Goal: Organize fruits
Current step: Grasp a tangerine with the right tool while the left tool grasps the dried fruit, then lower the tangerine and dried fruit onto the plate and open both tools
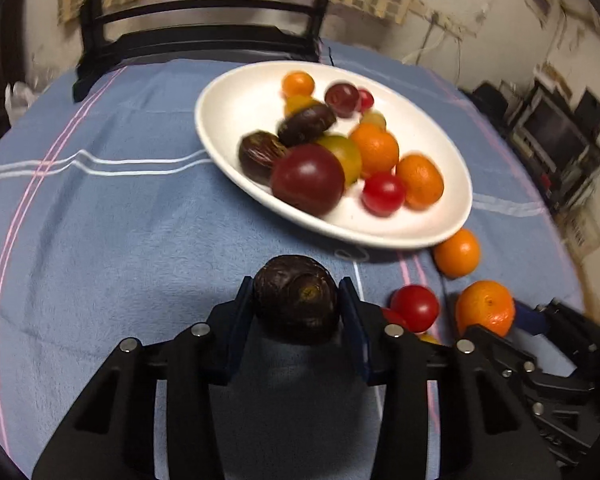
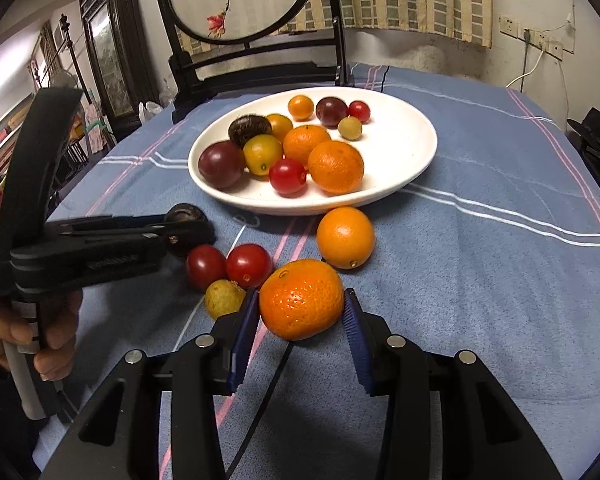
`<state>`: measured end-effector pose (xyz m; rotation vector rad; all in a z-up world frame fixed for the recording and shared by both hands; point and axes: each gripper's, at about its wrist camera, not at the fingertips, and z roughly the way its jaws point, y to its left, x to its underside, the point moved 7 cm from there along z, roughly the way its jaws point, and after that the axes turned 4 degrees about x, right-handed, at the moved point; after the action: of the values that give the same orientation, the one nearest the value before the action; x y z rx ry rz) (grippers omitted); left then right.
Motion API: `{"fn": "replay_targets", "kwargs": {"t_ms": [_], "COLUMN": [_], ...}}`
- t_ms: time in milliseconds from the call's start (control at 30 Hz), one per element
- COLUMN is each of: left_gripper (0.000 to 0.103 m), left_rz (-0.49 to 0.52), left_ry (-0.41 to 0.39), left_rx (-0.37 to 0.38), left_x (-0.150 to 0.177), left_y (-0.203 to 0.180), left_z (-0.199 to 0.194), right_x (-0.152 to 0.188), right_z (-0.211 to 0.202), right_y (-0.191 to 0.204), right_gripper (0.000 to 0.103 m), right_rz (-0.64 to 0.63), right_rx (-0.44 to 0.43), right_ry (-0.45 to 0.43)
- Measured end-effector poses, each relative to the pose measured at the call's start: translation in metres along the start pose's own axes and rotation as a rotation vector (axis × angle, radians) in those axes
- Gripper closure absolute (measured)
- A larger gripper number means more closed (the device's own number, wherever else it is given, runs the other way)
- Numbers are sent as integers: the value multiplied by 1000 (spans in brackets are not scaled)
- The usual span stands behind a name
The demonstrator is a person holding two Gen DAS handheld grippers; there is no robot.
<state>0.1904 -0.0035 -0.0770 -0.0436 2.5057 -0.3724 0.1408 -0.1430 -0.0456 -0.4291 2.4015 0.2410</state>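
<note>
Dark, wrinkled passion fruit sits clamped between the blue pads of the left gripper, near the rim of the white plate. Right gripper brackets a mandarin resting on the blue cloth; its left pad touches the peel, a slight gap shows at the right pad, so a firm grasp cannot be confirmed. Beside the mandarin lie an orange, two red tomatoes and a yellow-green fruit. Plate holds mixed oranges, tomatoes and dark fruit. Behind the plate stands a black-framed round screen.
</note>
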Motion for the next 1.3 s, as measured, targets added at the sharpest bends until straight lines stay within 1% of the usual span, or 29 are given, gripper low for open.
{"fn": "replay_targets", "kwargs": {"t_ms": [167,233,333,433,500,567,633,700,767,833,933,967,1000,1033,1067,1100,1133,1167,1200,1300], "left_gripper": [61,61,61,61,61,61,61,61,61,61,61,61,61,58,44,35,22,21,21,21], "left_rz": [-58,-71,-66,-32,-20,-15,-21,-36,-53,-68,-83,-79,-73,-67,-67,-71,-77,-85,-81,-47], "left_ry": [-93,-111,-151,-154,-171,-178,-172,-151,-131,-125,-115,-115,-115,-125,-136,-149,-165,-186,-192,-164], "left_rx": [6,1,10,19,19,7,0,-10,-28,-35,-36,-38,-43,-50,-50,-53,-60,-67,-60,-30], "left_x": [-13,-18,-30,-45,-61,-75,-87,-97,-104,-109,-113,-115,-116,-118,-119,-121,-122,-122,-119,-106], "left_y": [7,8,-2,-17,-27,-31,-33,-32,-29,-25,-24,-25,-27,-29,-30,-31,-31,-30,-31,-35], "left_z": [-25,-32,-47,-49,-46,-40,-29,-15,0,11,23,27,28,29,29,27,24,19,15,9], "right_x": [-9,-15,-31,-57,-71,-85,-92,-96,-97,-97,-98,-97,-96,-95,-94,-93,-92,-91,-89,-87], "right_z": [-13,-19,-32,-39,-35,-26,-16,0,13,27,39,43,45,46,47,47,48,49,48,44], "right_y": [-1,-2,1,6,8,5,0,-10,-17,-23,-35,-39,-41,-43,-47,-51,-53,-54,-56,-58], "right_gripper": [60,60,60,60,60,60,60,60,60,60,59,58,53,51,46,42,42,42,42,42], "right_rz": [11,32,49,21,10,0,17,73,100,106,157,176,191,204,225,244,255,265,280,320], "right_rx": [-23,-35,-64,-39,-36,-3,11,-10,-17,1,-11,-24,-39,-44,-43,-44,-51,-62,-78,-124], "right_ry": [-77,-96,-135,-177,-189,-208,-205,-175,-159,-139,-119,-105,-96,-95,-100,-99,-92,-87,-81,-73]}}
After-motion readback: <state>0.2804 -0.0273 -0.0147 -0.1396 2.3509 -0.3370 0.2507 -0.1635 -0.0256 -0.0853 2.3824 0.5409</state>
